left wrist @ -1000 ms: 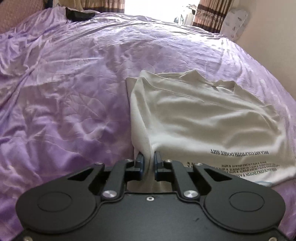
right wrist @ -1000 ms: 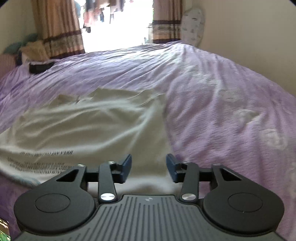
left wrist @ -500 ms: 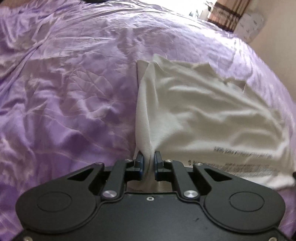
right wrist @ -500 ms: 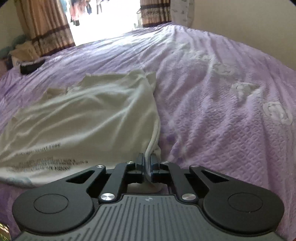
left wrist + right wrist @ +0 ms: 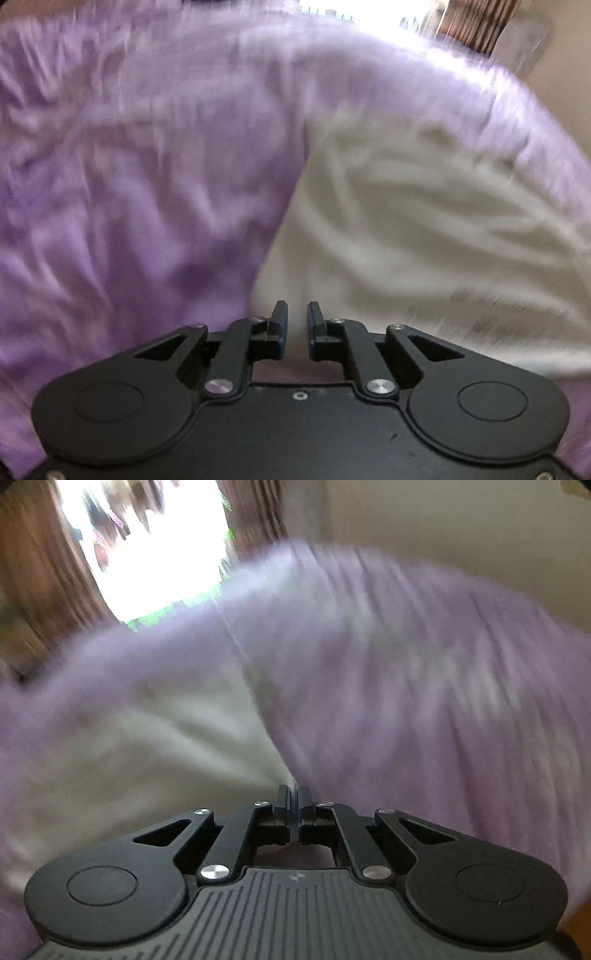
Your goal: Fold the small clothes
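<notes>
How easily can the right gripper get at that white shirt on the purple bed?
Probably yes, it looks already there. The right gripper has its fingers shut at the edge of the white shirt, apparently pinching the cloth, though blur hides detail. Nothing lies between them on the purple bedspread.

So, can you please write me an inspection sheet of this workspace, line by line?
Surface: purple bedspread, wrinkled; picture blurred.
Job's things: white shirt lying on the bedspread.
Clutter: nothing seen.
Grippers: left gripper shut on the shirt's edge; right gripper shut on the shirt's other edge.
Cables: nothing seen.
Surroundings: bright window with brown curtains; plain wall.
</notes>
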Motion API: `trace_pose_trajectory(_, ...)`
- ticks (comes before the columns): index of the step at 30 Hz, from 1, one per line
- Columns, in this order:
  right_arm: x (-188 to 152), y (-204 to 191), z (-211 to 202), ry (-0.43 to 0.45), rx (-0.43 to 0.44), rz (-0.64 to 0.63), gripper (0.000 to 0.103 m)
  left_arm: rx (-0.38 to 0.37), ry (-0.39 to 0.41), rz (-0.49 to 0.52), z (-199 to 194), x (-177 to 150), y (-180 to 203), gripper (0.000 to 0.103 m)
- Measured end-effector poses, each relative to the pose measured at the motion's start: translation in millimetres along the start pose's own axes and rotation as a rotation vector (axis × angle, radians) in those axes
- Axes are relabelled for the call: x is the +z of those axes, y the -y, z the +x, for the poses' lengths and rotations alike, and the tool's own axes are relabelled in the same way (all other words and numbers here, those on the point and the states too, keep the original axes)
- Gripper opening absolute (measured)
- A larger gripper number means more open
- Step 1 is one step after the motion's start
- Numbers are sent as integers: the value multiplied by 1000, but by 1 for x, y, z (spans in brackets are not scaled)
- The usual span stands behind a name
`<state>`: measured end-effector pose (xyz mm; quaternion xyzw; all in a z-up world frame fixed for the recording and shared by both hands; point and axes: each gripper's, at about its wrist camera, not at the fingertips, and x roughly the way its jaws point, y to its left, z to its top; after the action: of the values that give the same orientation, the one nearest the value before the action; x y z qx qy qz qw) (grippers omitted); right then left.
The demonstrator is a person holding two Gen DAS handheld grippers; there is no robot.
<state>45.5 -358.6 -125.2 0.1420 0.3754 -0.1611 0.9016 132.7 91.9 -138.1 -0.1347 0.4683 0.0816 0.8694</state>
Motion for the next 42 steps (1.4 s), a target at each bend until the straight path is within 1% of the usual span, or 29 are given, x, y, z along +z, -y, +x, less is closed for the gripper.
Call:
trace_pose_trajectory(3,-7,-5,2,28,-14,-39,5,28,-10,33,12,-10,6,11)
trace_pose_trajectory(4,-1,-8,-2,39,-21,-51,6,40,-15,44,9,-6,10,15)
trace_pose_trajectory(5,5,-9,-7,58,-23,-53,8,51,-13,51,4,0,13,28)
trace_pose_trajectory(7,17,-8,-21,123,-33,-31,24,44,52,59,-17,13,18,45)
trace_pose_trajectory(9,27,-5,-37,215,-46,11,35,1,117,66,-36,22,22,48)
trace_pose_trajectory(11,31,-5,-45,277,12,44,38,-32,147,79,-38,21,29,52)
trace_pose_trajectory(13,30,-13,-36,242,110,27,41,-4,92,102,-19,16,35,52)
trace_pose_trajectory(14,26,-17,-27,208,142,10,41,30,36,115,-1,9,37,52)
trace_pose_trajectory(15,19,-21,-11,162,163,-12,40,60,-15,122,15,5,37,53)
trace_pose_trajectory(16,12,-21,5,120,144,-39,37,75,-27,126,29,-5,34,56)
trace_pose_trajectory(17,6,-19,21,68,98,-64,30,57,7,113,31,-13,28,57)
trace_pose_trajectory(18,2,-14,33,61,82,-67,14,45,18,101,29,-15,25,57)
trace_pose_trajectory(19,1,-4,33,80,99,-28,8,47,7,103,28,-12,25,57)
trace_pose_trajectory(20,6,3,30,72,127,30,8,54,-13,98,23,-6,25,55)
trace_pose_trajectory(22,19,12,19,77,181,128,18,58,-14,78,8,2,26,54)
trace_pose_trajectory(23,23,12,14,103,193,126,21,46,17,82,0,4,26,54)
trace_pose_trajectory(24,24,7,9,135,189,101,31,42,43,93,-7,7,28,54)
trace_pose_trajectory(25,25,3,6,161,167,72,41,52,42,102,-8,9,30,54)
trace_pose_trajectory(26,23,2,7,172,153,59,44,59,34,108,-8,9,31,54)
trace_pose_trajectory(27,20,0,11,167,151,40,44,58,26,109,-6,8,30,54)
trace_pose_trajectory(28,18,-1,20,132,140,24,44,65,21,104,-1,7,30,54)
trace_pose_trajectory(29,14,-2,29,102,107,9,44,84,1,97,6,4,26,55)
trace_pose_trajectory(30,10,-1,37,92,63,-10,40,101,-30,92,15,0,21,58)
trace_pose_trajectory(32,10,1,33,97,73,-10,40,67,-28,55,25,-6,10,62)
trace_pose_trajectory(34,21,-1,23,89,86,5,41,59,-36,26,21,-3,7,62)
trace_pose_trajectory(35,23,-3,20,92,96,9,41,64,-39,31,17,-1,9,60)
trace_pose_trajectory(38,27,-10,14,123,118,4,41,67,3,63,7,6,16,59)
trace_pose_trajectory(40,29,-12,17,123,114,-18,41,64,-7,63,9,5,16,60)
trace_pose_trajectory(42,18,-13,23,91,92,-27,41,92,-43,73,23,1,15,62)
